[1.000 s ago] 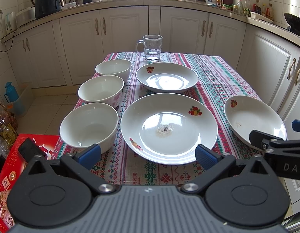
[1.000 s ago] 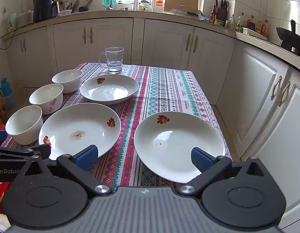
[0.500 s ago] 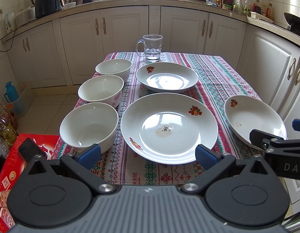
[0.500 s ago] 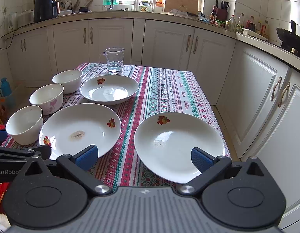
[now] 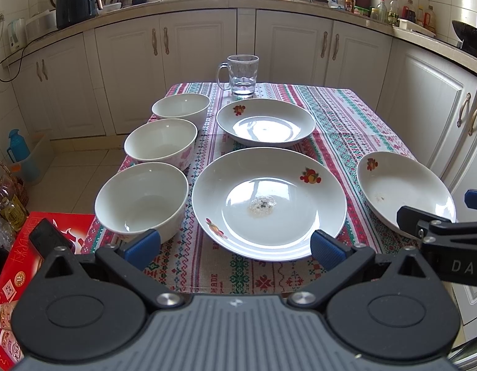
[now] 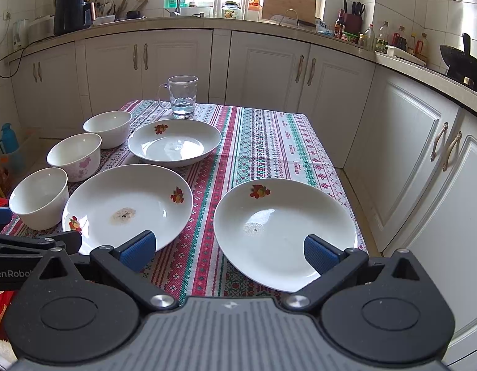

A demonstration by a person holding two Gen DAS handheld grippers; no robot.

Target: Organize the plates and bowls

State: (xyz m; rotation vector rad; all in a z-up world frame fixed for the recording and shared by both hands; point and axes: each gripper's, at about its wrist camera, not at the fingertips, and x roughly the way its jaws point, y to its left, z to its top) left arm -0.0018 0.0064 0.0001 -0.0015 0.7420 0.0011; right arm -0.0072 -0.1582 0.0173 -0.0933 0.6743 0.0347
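Three white bowls stand in a row along the table's left edge: near (image 5: 141,200), middle (image 5: 160,142), far (image 5: 180,109). Three white plates with fruit prints lie on the patterned cloth: a large one (image 5: 268,203) at the front middle with crumbs, one behind it (image 5: 265,121), one at the front right (image 5: 405,190) (image 6: 284,230). My left gripper (image 5: 235,249) is open and empty, just short of the large plate. My right gripper (image 6: 227,253) is open and empty at the near edge of the right plate.
A glass mug (image 5: 242,75) stands at the table's far end. White cabinets (image 5: 288,49) ring the room, close on the right. A red box (image 5: 13,266) and bottles (image 5: 10,207) sit on the floor at the left.
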